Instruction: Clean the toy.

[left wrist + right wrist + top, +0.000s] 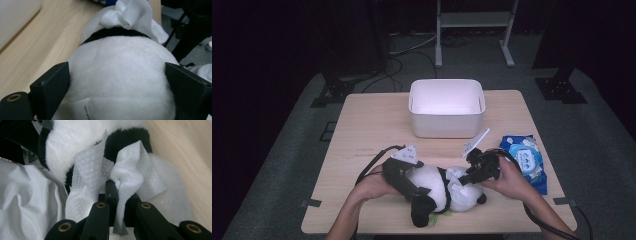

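Wiping the plush panda (pixel 439 187), which lies on its side at the near edge of the desk (pixel 372 125). My left tool (pixel 404 180) is clamped around its white body, jaws pressed into the fur on both sides. My right tool (pixel 477 172) is pinched shut on a crumpled wet wipe (pixel 125 180), touching the fur near a black patch. I'd keep the left clamp firm, make short strokes, and keep the wipe bunched so bare jaws don't drag. Wipe pack (pixel 526 160) and white bin (pixel 447 107) sit beyond, apart.
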